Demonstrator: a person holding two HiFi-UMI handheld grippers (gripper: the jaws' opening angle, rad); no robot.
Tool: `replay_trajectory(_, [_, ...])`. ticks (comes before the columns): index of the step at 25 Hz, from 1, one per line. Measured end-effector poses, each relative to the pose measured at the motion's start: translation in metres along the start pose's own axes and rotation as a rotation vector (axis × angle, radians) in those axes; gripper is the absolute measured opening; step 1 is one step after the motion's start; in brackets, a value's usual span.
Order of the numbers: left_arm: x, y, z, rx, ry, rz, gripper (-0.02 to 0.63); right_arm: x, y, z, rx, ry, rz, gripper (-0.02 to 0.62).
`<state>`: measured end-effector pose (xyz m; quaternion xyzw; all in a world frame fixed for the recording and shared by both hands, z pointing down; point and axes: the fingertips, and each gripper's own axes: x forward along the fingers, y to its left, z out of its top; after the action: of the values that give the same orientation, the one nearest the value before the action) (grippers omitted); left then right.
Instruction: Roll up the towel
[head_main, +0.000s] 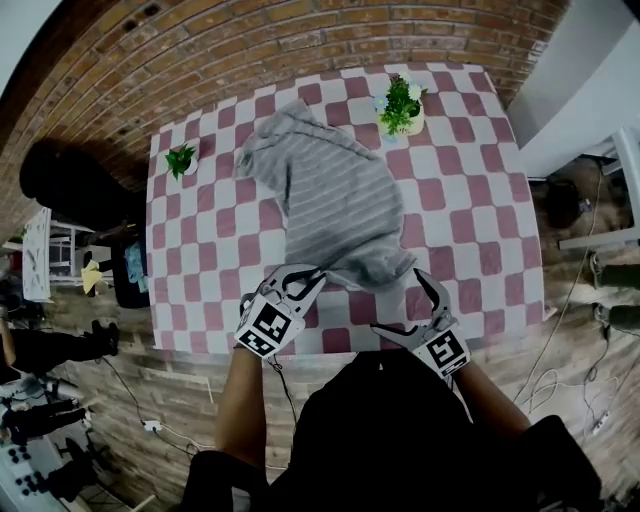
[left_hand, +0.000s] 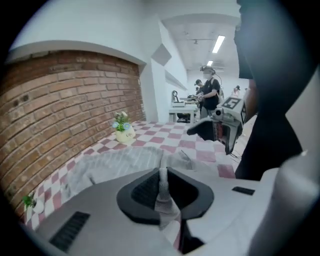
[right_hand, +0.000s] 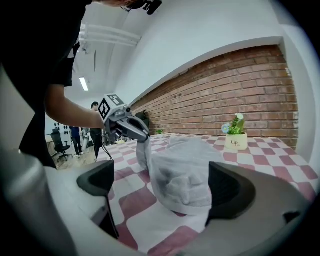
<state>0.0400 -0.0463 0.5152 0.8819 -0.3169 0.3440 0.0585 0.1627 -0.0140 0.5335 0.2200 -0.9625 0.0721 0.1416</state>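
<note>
The grey striped towel (head_main: 330, 200) lies rumpled on the red-and-white checked tablecloth (head_main: 470, 200). It stretches away from both sets of fingers toward the brick wall (head_main: 250, 40), and its near end is bunched into a loose fold.

The left gripper (head_main: 308, 275) is clenched on the near left corner of the towel. In the left gripper view a narrow pinch of cloth (left_hand: 162, 187) is squeezed between the two closed fingers and hangs down behind them, held above the table. The rest of the towel spreads out just beyond the fingertips.

The right gripper (head_main: 403, 303) is released, its fingers well apart. In the right gripper view the bunched near end of the towel (right_hand: 180, 170) sits between them on the tablecloth. It is close against the right-hand finger (right_hand: 230, 190) and clear of the left-hand one (right_hand: 97, 180).

Far beyond the right fingers, near the wall, stands a flowering plant in a white pot (head_main: 402, 105). Beyond the left fingers, toward the far left corner, is a small green plant (head_main: 181, 158).
</note>
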Motion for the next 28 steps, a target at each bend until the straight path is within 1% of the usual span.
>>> replay_trajectory(1, [-0.008,0.001,0.007,-0.015,-0.034,0.033,0.041,0.002,0.002,-0.001,-0.012,-0.001,0.005,0.58])
replay_trajectory(3, [-0.022,0.0,0.02,-0.048,-0.097,0.075,0.041,0.009,0.004,-0.005,-0.039,-0.004,0.012,0.58])
replay_trajectory(7, [-0.048,-0.006,0.048,-0.079,-0.182,0.088,0.041,0.026,0.004,-0.012,-0.107,0.043,-0.002,0.577])
replay_trajectory(12, [-0.073,-0.008,0.072,-0.072,-0.243,0.111,0.041,0.043,0.0,-0.036,-0.235,0.171,-0.032,0.566])
replay_trajectory(14, [-0.081,-0.009,0.078,-0.076,-0.261,0.119,0.041,0.047,-0.002,-0.041,-0.258,0.193,-0.044,0.52])
replay_trajectory(15, [-0.084,-0.01,0.08,-0.08,-0.266,0.123,0.041,0.049,-0.005,-0.043,-0.253,0.199,-0.052,0.482])
replay_trajectory(16, [-0.087,-0.01,0.082,-0.09,-0.273,0.127,0.041,0.049,-0.007,-0.045,-0.236,0.201,-0.059,0.43])
replay_trajectory(18, [-0.092,-0.01,0.086,-0.116,-0.296,0.131,0.043,0.05,-0.01,-0.048,-0.195,0.207,-0.062,0.356])
replay_trajectory(19, [-0.095,-0.01,0.088,-0.125,-0.309,0.133,0.043,0.05,-0.01,-0.05,-0.19,0.213,-0.06,0.302])
replay_trajectory(20, [-0.097,-0.011,0.089,-0.129,-0.317,0.135,0.043,0.051,-0.01,-0.053,-0.192,0.222,-0.058,0.235])
replay_trajectory(23, [-0.101,-0.012,0.091,-0.128,-0.321,0.141,0.043,0.05,-0.009,-0.061,-0.209,0.242,-0.057,0.099])
replay_trajectory(26, [-0.102,-0.012,0.094,-0.116,-0.314,0.145,0.043,0.047,-0.012,-0.063,-0.23,0.246,-0.063,0.033])
replay_trajectory(28, [-0.102,-0.011,0.094,-0.12,-0.31,0.158,0.043,0.044,-0.015,-0.061,-0.237,0.242,-0.072,0.026])
